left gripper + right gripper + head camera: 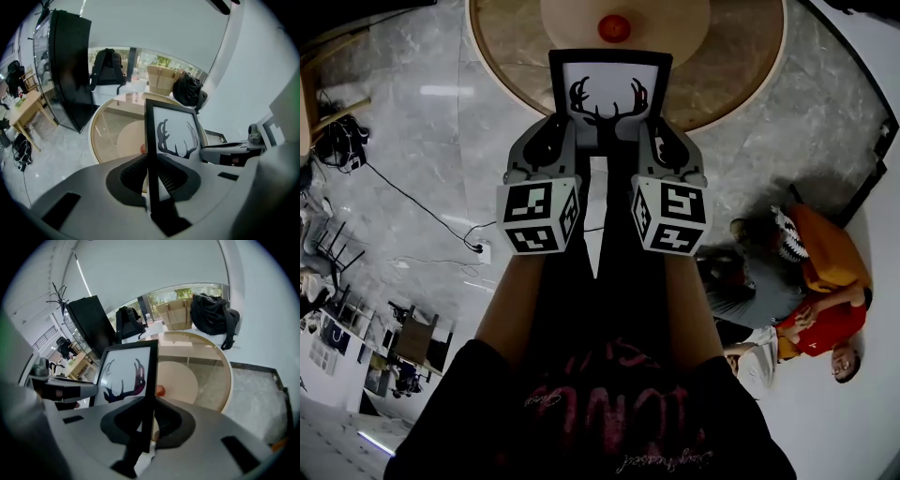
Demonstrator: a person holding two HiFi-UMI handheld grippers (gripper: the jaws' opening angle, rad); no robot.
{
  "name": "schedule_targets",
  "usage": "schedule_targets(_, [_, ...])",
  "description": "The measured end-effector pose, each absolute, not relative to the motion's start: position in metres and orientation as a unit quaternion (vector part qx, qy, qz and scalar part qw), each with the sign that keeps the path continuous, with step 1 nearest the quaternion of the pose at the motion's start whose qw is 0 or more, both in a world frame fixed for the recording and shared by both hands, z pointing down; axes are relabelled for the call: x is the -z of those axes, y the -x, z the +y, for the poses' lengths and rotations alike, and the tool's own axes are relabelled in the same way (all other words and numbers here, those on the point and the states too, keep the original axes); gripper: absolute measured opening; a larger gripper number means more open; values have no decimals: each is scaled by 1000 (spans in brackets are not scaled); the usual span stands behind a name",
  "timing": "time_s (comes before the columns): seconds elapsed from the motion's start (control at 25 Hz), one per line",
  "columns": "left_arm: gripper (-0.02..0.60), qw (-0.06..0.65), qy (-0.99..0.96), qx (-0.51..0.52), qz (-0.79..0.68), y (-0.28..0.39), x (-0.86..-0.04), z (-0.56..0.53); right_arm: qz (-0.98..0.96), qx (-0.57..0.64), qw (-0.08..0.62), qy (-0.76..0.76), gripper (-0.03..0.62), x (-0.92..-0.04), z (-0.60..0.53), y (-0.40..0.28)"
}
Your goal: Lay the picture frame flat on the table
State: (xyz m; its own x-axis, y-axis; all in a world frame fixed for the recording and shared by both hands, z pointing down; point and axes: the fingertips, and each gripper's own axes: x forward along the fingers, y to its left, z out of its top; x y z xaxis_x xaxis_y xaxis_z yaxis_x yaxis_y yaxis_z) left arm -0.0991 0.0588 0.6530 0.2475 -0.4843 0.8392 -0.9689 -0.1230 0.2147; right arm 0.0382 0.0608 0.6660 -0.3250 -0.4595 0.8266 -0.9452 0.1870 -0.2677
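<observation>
A black picture frame (609, 94) with a deer-antler print is held in the air in front of a round glass table (731, 66). My left gripper (555, 141) is shut on the frame's left edge (151, 154). My right gripper (661, 142) is shut on the right edge (149, 399). The frame stands roughly upright between the two grippers, its print (176, 136) facing me. It hangs over the near rim of the table. A small red ball (614, 28) lies on the round beige mat (675, 23) behind the frame.
The round table (220, 376) has a glass top and wooden rim. A person in orange and red (825, 300) lies on the floor at the right. Cables (422, 211) cross the grey floor at the left. Bags (211, 315) and a black screen (70, 70) stand beyond the table.
</observation>
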Motion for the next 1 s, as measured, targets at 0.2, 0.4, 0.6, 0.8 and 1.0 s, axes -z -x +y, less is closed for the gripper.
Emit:
schedule_targets(0.2, [71, 401, -679, -316, -527, 99, -670, 65, -701, -411, 308, -494, 80, -684, 67, -39])
schedule_targets(0.4, [71, 413, -668, -323, -528, 104, -689, 72, -696, -424, 314, -488, 80, -703, 74, -34])
schedule_targets(0.6, [71, 422, -663, -330, -523, 104, -706, 81, -689, -431, 322, -486, 80, -720, 83, -33])
schedule_targets(0.8, [71, 431, -657, -338, -519, 105, -724, 82, -678, -443, 326, -488, 80, -737, 86, -33])
schedule_targets(1.0, [71, 436, -652, -346, -514, 103, -740, 87, -671, -453, 331, -485, 80, -751, 92, -35])
